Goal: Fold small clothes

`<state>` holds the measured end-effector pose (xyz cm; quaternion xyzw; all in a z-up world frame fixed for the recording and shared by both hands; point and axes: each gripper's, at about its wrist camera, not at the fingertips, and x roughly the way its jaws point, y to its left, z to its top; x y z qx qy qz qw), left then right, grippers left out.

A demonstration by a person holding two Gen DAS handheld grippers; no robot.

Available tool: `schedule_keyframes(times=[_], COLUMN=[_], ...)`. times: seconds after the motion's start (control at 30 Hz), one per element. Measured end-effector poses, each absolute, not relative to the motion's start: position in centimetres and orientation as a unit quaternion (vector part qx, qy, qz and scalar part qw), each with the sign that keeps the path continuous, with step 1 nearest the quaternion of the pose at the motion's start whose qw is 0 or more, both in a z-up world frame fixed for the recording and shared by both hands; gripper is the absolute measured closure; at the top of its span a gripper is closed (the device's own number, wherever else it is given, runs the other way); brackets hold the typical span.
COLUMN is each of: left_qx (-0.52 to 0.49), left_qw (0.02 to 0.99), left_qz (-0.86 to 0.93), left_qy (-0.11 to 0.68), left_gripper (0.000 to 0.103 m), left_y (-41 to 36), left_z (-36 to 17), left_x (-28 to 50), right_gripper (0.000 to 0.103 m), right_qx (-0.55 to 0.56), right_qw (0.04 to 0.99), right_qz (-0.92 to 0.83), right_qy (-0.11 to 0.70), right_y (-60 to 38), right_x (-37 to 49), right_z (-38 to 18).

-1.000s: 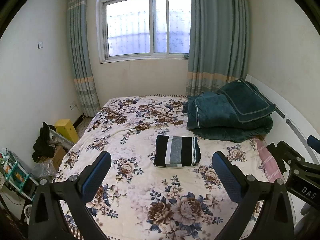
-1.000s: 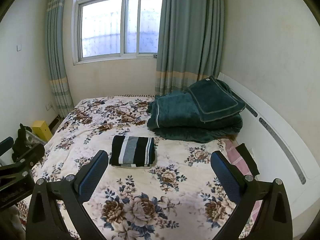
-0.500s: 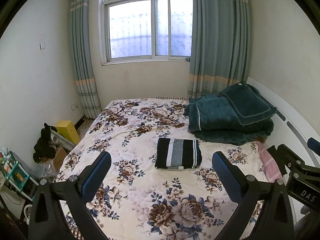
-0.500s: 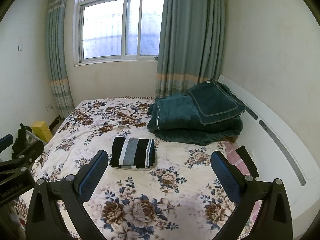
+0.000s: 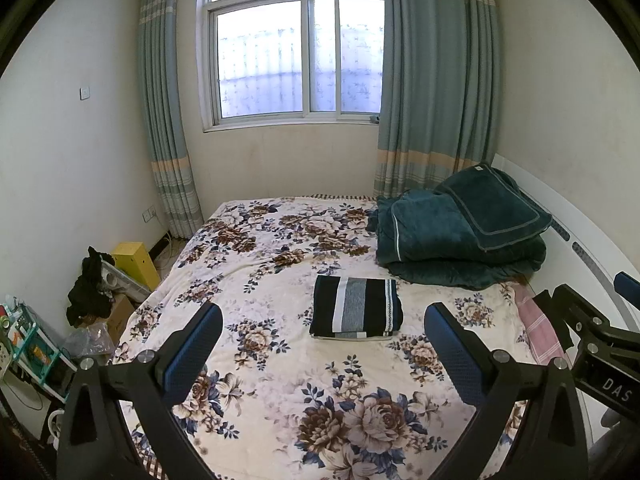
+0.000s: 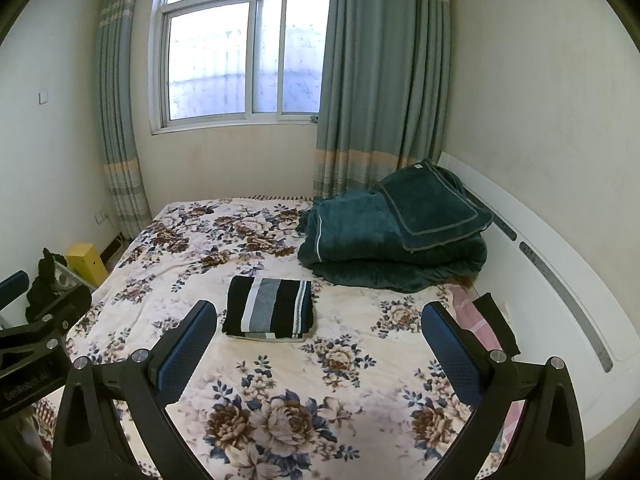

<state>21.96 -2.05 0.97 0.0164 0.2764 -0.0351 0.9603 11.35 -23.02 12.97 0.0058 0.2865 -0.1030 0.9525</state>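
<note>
A striped garment [image 5: 356, 307] lies folded into a neat flat rectangle near the middle of the bed [image 5: 256, 364], well beyond both tools, on the flowered cover. Its squared edges and stacked layers suggest the folding of this piece is finished, which would explain why nothing is touching it.

The left gripper [image 5: 323, 350] is held above the near part of the bed with its jaws spread wide and nothing between them. The right gripper [image 6: 318, 350] is held the same way, wide open and empty. Both point along the bed toward the window [image 5: 298, 56], likely pulled back to leave the garment undisturbed.

A dark green quilt [image 5: 456, 232] is piled at the far right against the white headboard [image 6: 560, 280], out of the working area.

The left view takes in the floor on the left: a yellow box [image 5: 136, 264], dark clothes heaped on clutter, and a shelf. The right view shows more of the headboard and the pink cloth [image 6: 470, 316] beside it. Each view catches the other tool at its edge.
</note>
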Motion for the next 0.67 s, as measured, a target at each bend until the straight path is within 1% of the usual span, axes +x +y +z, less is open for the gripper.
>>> schedule_keyframes(times=[0.67], left_qx=[0.010], left_qw=[0.964], left_qz=[-0.026], left_qy=[0.265], left_gripper=[0.000], left_y=[-2.0], left_z=[2.5], left_x=[21.6], right_gripper=[0.000], right_qx=[0.006], right_qw=[0.952], right_qz=[-0.107], right_qy=[0.286], right_y=[-22.5], right_x=[10.2], right_z=[12.6])
